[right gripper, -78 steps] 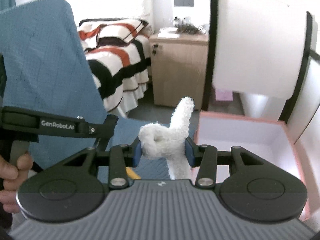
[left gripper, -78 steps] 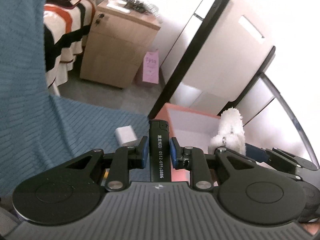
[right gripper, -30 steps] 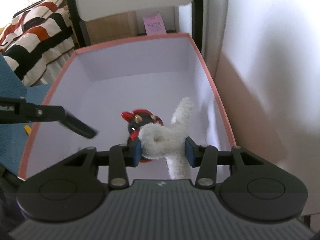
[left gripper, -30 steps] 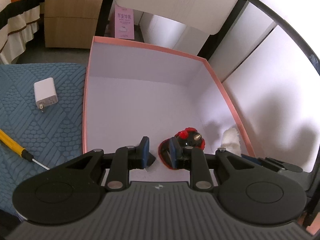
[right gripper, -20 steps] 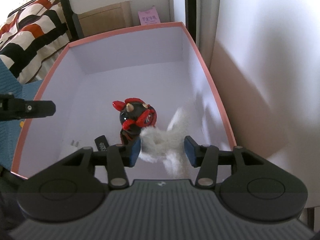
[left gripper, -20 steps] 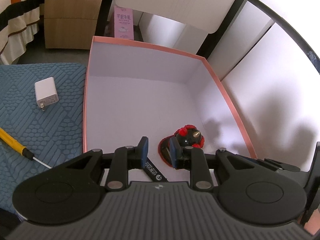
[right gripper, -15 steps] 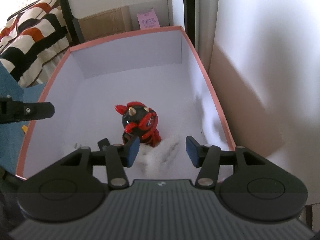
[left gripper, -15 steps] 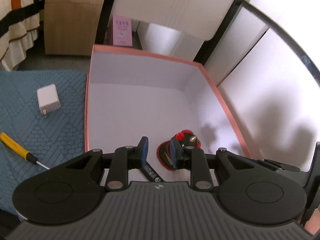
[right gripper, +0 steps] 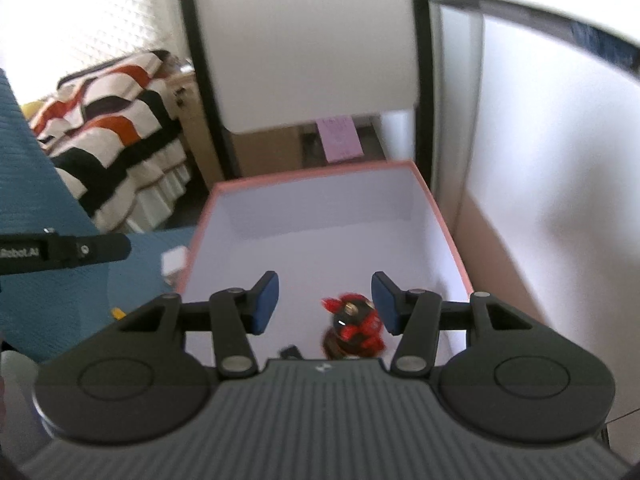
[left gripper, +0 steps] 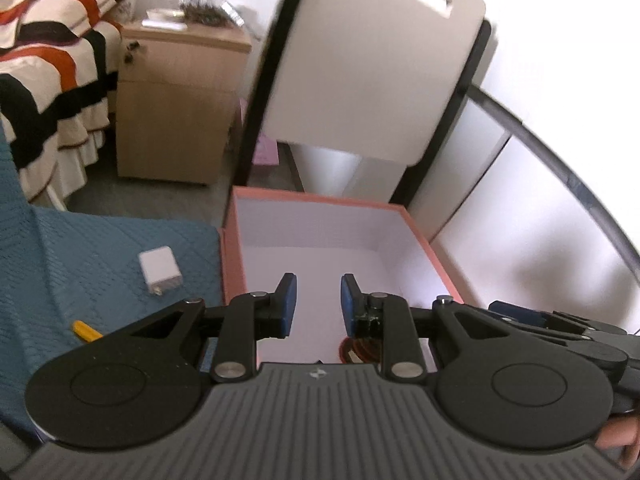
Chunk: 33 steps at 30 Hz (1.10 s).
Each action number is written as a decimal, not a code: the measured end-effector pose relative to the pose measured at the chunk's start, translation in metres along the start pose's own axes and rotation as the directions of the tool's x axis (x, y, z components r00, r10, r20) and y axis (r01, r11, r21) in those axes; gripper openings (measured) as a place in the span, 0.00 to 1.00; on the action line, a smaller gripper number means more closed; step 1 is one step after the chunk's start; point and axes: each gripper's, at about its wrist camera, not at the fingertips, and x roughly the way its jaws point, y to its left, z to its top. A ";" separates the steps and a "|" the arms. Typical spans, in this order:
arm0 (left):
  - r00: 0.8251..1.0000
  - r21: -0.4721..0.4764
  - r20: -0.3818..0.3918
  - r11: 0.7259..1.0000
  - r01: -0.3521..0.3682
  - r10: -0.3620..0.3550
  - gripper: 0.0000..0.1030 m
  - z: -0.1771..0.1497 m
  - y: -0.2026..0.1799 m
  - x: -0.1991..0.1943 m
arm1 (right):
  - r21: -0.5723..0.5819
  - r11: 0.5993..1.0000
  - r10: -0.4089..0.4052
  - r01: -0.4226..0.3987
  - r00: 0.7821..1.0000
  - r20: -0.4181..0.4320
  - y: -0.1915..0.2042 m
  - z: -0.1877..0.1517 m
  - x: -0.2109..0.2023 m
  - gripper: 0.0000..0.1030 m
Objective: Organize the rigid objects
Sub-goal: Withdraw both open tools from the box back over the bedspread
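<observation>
My left gripper (left gripper: pixel 318 284) stands open with nothing between its pads, raised over the near end of the pink box (left gripper: pixel 320 199). My right gripper (right gripper: pixel 325 280) is open too, also holding nothing, above the same box (right gripper: pixel 312 176). A red and black horned figurine (right gripper: pixel 354 326) stands on the box's white floor below the right gripper, and only a sliver of the figurine (left gripper: pixel 356 354) shows in the left wrist view. One end of a black lighter (right gripper: pixel 290 351) pokes out beside it. The white plush toy is hidden from both views.
A white charger plug (left gripper: pixel 160 270) and a yellow screwdriver handle (left gripper: pixel 86 329) lie on the blue quilted mat (left gripper: pixel 100 248) left of the box. Behind stand a black-framed white panel (left gripper: pixel 360 64), a wooden nightstand (left gripper: pixel 176 108) and a striped bed (left gripper: pixel 40 92). A white wall (right gripper: pixel 560 160) runs along the right.
The right gripper opened and dropped the white plush into the box. Both grippers rose and tilted up, so more of the room shows. The lighter stays in the box.
</observation>
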 end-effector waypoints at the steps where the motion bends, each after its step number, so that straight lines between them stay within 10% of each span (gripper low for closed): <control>1: 1.000 0.000 0.009 1.000 -0.003 0.003 0.27 0.001 0.002 -0.007 | -0.004 1.000 0.005 -0.005 1.000 0.010 0.005 0.001 -0.005 0.52; 33: 0.995 0.005 0.085 0.999 -0.052 0.051 0.27 -0.056 0.113 -0.070 | -0.069 0.991 0.115 -0.114 0.993 0.003 0.135 -0.069 -0.013 0.52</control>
